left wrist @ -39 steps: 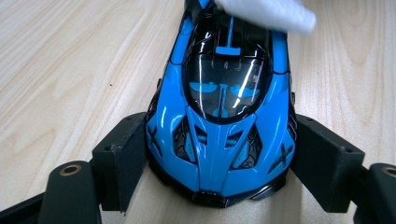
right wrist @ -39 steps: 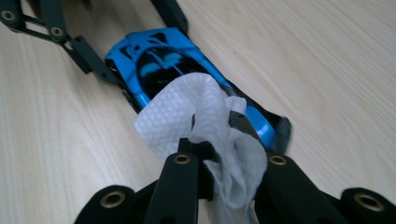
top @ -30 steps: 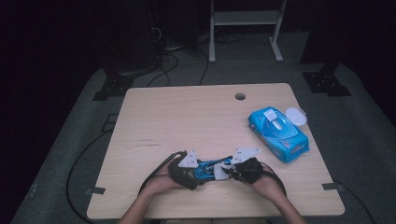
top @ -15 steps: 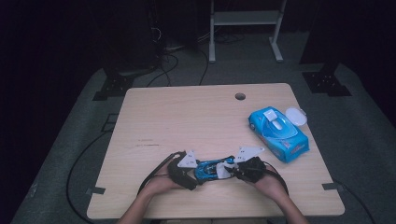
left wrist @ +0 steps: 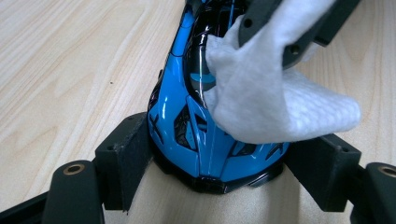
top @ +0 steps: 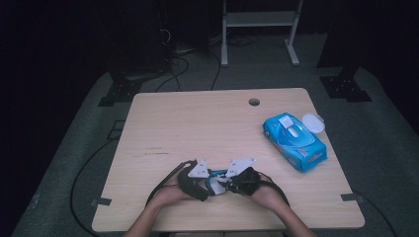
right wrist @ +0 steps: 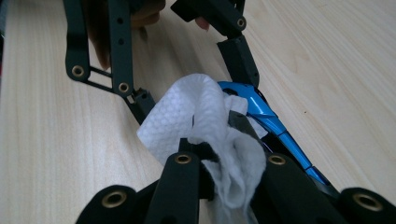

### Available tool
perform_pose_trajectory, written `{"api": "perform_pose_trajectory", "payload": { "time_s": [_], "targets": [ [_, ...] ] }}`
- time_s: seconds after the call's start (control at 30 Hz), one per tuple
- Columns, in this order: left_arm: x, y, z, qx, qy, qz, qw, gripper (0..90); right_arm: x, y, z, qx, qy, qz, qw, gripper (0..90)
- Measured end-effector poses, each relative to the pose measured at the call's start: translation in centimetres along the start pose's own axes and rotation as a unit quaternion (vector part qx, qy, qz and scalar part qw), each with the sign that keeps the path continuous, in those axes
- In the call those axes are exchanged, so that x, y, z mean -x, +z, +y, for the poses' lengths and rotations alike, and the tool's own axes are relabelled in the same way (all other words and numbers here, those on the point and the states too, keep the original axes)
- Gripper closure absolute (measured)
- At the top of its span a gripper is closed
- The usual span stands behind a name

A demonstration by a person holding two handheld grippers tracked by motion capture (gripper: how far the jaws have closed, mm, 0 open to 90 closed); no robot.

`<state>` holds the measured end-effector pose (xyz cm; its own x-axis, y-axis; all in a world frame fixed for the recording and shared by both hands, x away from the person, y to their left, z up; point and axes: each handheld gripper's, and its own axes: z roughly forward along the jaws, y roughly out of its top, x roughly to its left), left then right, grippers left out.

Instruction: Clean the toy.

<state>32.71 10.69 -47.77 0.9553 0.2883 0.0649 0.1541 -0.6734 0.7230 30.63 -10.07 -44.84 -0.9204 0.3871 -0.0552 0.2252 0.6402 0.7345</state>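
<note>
The left gripper [left wrist: 205,163] clamped the blue toy car [left wrist: 196,126] at the table's [top: 197,123] near edge; the right gripper [right wrist: 229,140], pinching a white wipe [right wrist: 201,112], met it nose-on along its long axis.

Honestly can't read any text here: the blue wet wipes pack [top: 294,141] has printing on it, but it's way too small and blurry to make out.

I see a glossy bright-blue toy car [left wrist: 196,140] with black windows and vents, and over it a white wipe [left wrist: 271,102] embossed with a fine honeycomb pattern. My jaws are matt black with brass-coloured rivets. The pale wooden table [top: 197,123] shows light grain; the wipes packet [top: 295,142] is blue.
</note>
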Motion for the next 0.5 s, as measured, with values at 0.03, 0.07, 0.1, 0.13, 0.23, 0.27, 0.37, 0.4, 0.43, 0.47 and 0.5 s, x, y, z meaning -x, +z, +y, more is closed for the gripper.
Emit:
{"api": "perform_pose_trajectory", "payload": {
  "time_s": [0.03,0.07,0.1,0.13,0.23,0.27,0.37,0.4,0.43,0.47,0.5],
  "targets": [
    [0.0,0.0,0.0,0.000,0.000,-0.001,1.0000,25.0,0.1,0.0,0.0,0.001,0.006,0.001,1.0000,82.0],
    [0.0,0.0,0.0,0.000,0.001,-0.001,1.0000,25.0,0.1,0.2,0.1,0.002,0.008,0.002,1.0000,82.0],
    [0.0,0.0,0.0,0.001,0.000,-0.001,1.0000,25.0,0.1,0.4,0.2,0.002,0.009,0.003,1.0000,82.0],
    [0.0,0.0,0.0,0.001,0.001,0.000,1.0000,25.0,-0.1,0.9,0.5,0.001,0.004,0.011,0.9999,82.3],
    [0.1,0.0,0.0,0.000,0.002,0.001,1.0000,25.1,-0.7,2.1,1.2,-0.004,-0.003,0.021,0.9998,82.3],
    [0.1,0.0,0.0,0.001,0.001,0.001,1.0000,25.1,-0.6,2.4,1.5,-0.008,-0.006,0.026,0.9996,82.3],
    [0.0,0.0,0.0,0.000,0.002,0.001,1.0000,25.1,0.0,2.4,1.7,-0.016,-0.003,0.036,0.9992,82.4],
    [0.0,0.0,0.0,0.000,0.003,0.000,1.0000,25.1,0.2,2.2,1.6,-0.017,-0.008,0.033,0.9993,82.4],
    [0.0,0.0,0.0,0.000,0.003,-0.001,1.0000,25.1,0.4,1.8,1.5,-0.017,-0.007,0.027,0.9995,82.4],
    [0.0,0.0,0.0,0.001,0.003,-0.001,1.0000,25.1,0.7,1.4,1.4,-0.016,-0.001,0.024,0.9996,82.4],
    [0.0,0.0,0.0,0.002,0.003,0.000,1.0000,25.1,1.0,1.1,1.2,-0.014,0.007,0.021,0.9997,82.4]
  ]
}}
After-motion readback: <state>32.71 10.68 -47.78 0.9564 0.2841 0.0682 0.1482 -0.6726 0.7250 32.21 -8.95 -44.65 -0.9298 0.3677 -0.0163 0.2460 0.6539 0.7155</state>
